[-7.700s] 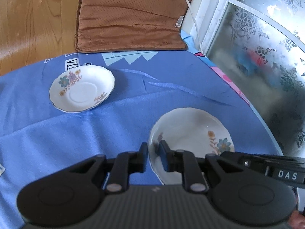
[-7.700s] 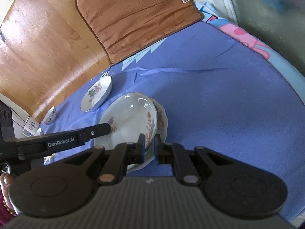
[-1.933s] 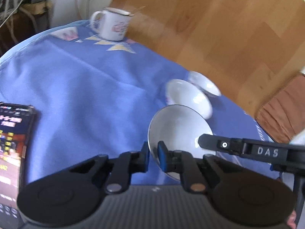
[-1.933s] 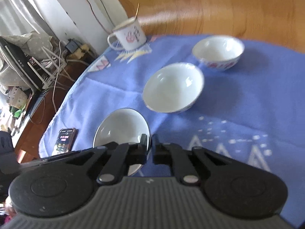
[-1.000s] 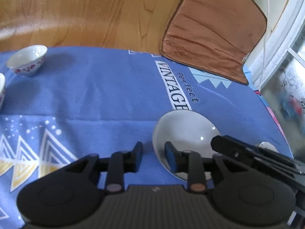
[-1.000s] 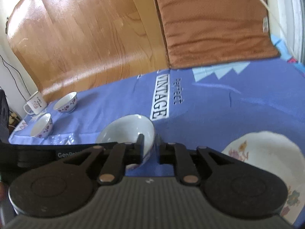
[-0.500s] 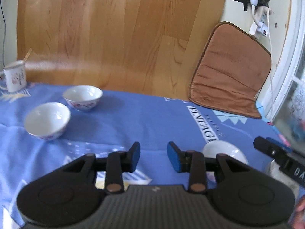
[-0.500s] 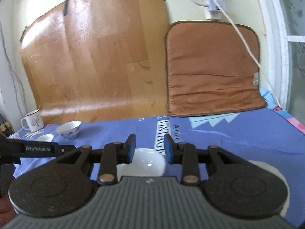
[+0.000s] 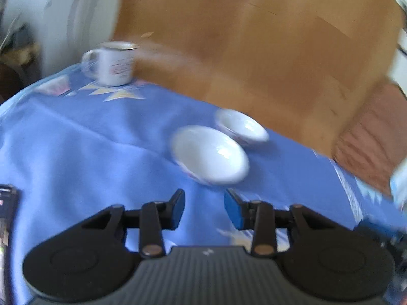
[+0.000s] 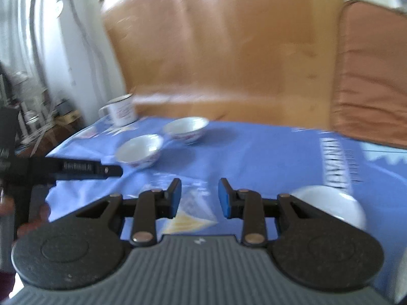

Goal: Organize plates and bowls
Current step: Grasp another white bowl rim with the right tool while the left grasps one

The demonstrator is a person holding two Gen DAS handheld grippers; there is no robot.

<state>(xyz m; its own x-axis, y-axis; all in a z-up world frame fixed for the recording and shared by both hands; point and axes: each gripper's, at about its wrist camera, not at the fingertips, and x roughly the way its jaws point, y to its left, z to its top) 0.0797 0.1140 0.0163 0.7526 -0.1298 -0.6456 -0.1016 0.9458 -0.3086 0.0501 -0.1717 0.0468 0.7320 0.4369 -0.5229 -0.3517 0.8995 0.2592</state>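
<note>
1. Two white bowls are seen side by side on the blue tablecloth (image 9: 76,139): the near bowl (image 9: 209,161) and the far bowl (image 9: 241,127), rims close, contact can't be told (blur). A third bowl (image 10: 330,206) sits apart, low right in the right wrist view.
2. Left gripper (image 9: 204,204): jaws held apart, nothing between them. The near bowl lies just ahead of the tips, slightly right of centre.
3. Right gripper (image 10: 199,197): jaws parted, nothing gripped; only cloth is seen between the pads. The two bowls are farther ahead and to the left; the third bowl is beside its right finger, partly hidden.
4. Likely next step, judged: near bowl to be picked up and nested w/ the others.
5. Risks, judged: a thin rim pinch on glazed china could slip; a fast approach could knock the near bowl into the far one.
6. A mug (image 9: 112,63) stands at the cloth's far left edge; a phone (image 9: 6,218) lies at the left edge, could be clipped in a wide swing.
7. The wood panel (image 9: 254,38) and brown cushion (image 10: 368,76) stand behind.
</note>
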